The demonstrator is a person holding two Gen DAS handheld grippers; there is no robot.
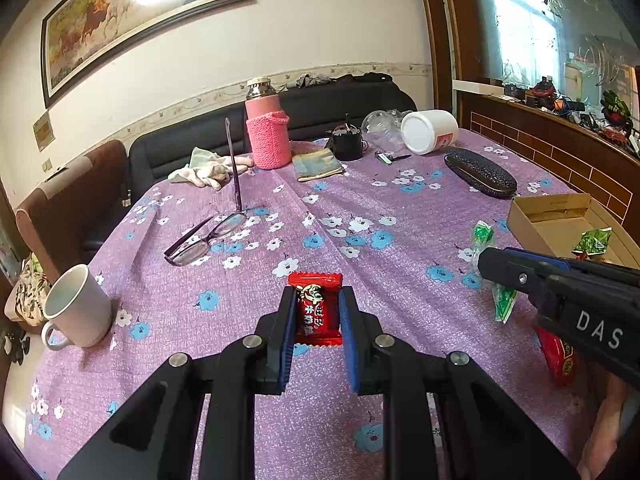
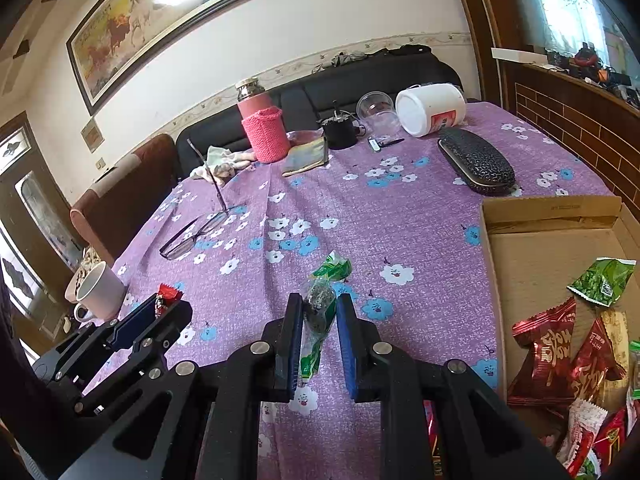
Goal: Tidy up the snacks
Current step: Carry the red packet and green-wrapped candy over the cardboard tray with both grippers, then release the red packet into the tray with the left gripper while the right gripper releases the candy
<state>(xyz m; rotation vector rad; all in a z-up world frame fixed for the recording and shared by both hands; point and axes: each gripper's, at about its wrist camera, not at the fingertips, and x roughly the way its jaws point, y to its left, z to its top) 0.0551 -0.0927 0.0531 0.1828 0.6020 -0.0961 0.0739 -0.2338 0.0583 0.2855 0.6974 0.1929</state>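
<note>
A red candy packet point(image 1: 318, 310) sits between the two pads of my left gripper point(image 1: 319, 304), which is shut on it just above the purple flowered tablecloth point(image 1: 320, 216). It shows in the right wrist view too point(image 2: 166, 298). A green-and-clear wrapped snack point(image 2: 322, 308) lies between the pads of my right gripper point(image 2: 319, 312); the jaws stand a little wider than the snack, with a gap on the right side. The same snack shows in the left wrist view point(image 1: 490, 264). A cardboard box point(image 2: 532, 248) at the right holds several red and green snack packets point(image 2: 560, 356).
A white mug point(image 1: 78, 308) stands at the left edge. Glasses point(image 1: 208, 236) lie mid-left. At the back are a pink flask point(image 1: 266, 132), a cloth point(image 1: 204, 170), a black cup point(image 1: 346, 144), a tipped white jar point(image 1: 430, 130) and a black glasses case point(image 1: 480, 174).
</note>
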